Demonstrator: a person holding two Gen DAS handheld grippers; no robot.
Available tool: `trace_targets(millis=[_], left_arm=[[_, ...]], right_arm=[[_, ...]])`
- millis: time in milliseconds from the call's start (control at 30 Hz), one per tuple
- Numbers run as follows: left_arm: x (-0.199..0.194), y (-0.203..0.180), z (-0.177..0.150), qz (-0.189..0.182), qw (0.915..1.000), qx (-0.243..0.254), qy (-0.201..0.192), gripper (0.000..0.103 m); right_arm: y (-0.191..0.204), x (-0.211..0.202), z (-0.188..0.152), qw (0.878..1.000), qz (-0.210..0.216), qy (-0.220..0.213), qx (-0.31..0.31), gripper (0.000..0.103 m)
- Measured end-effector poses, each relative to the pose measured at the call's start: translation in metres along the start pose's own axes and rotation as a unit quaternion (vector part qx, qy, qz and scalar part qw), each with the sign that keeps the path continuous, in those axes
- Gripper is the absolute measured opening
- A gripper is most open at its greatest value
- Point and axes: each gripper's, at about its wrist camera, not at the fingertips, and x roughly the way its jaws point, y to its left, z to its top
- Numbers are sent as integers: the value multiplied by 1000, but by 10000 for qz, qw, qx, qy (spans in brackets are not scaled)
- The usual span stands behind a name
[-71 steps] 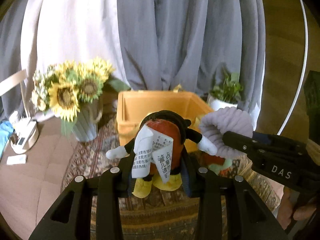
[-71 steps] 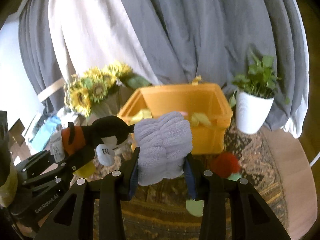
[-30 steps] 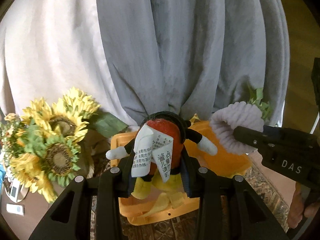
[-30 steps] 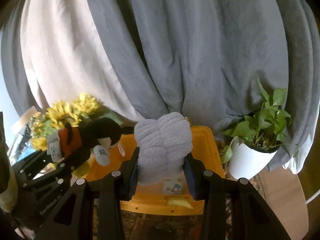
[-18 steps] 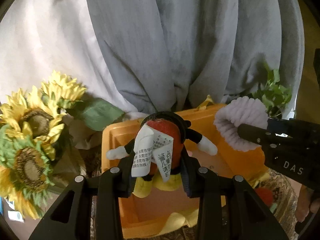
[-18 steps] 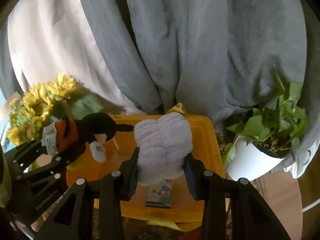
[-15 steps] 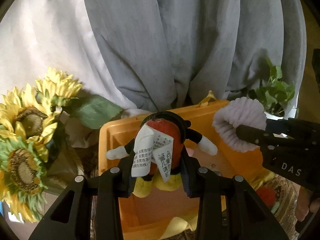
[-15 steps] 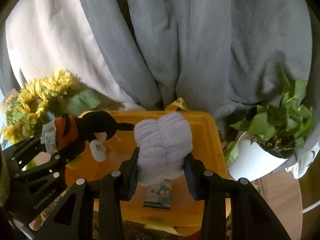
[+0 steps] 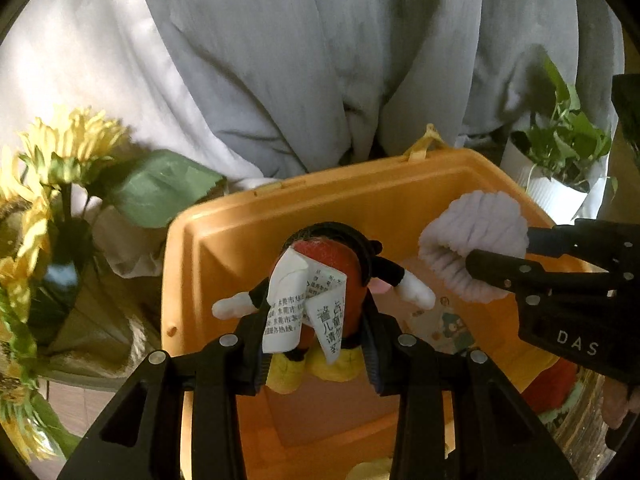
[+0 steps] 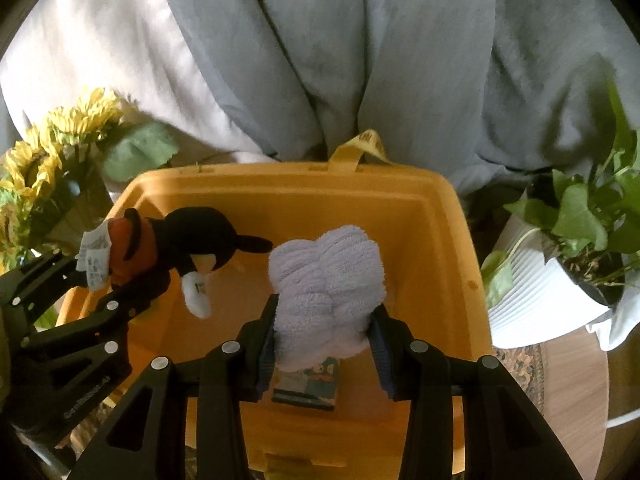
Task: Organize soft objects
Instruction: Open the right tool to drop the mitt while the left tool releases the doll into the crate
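My left gripper is shut on a plush toy with a red body, black head, white hands, yellow feet and a white paper tag. It hangs over the open orange bin. My right gripper is shut on a fluffy lilac cloth, also held over the orange bin. In the right wrist view the plush toy and left gripper show at the left. In the left wrist view the lilac cloth and right gripper show at the right. A small printed packet lies on the bin floor.
Sunflowers in a vase stand left of the bin. A potted green plant in a white pot stands to its right. Grey and white curtains hang behind. A red and green soft item lies on the patterned rug right of the bin.
Both grippers have moved forward and tilted down over the orange bin, still holding their items. The bin's inside and the packet on its floor have come into view.
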Motion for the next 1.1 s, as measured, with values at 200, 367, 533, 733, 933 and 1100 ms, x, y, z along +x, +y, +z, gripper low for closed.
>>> trace_targets(millis=[200,367,533,733,933,1100], left_arm=[[0,-3,-3,236,9997,103,50,64],[-13,-3,-2,301,9995,53,-5,74],[-41,-6,-1,307,9991,-23,-281,82],[-81,-11,-1,310,9973,-147,-650,85],[-116,-17,-5,206,9956,-272,-870,89],[-147,-25,-13,134,9935,-284,-1090,92]], right_arm=[[2,7,-1,9998,-96,117,-93,67],[4,-3,-1,9995,-284,-15,-105,68],[0,-25,0,9992,-297,-267,36,68],[-1,-62,-2,9975,-222,-652,186,72],[1,-103,-12,9933,-248,-1100,271,75],[4,-138,-27,9892,-282,-1415,258,75]])
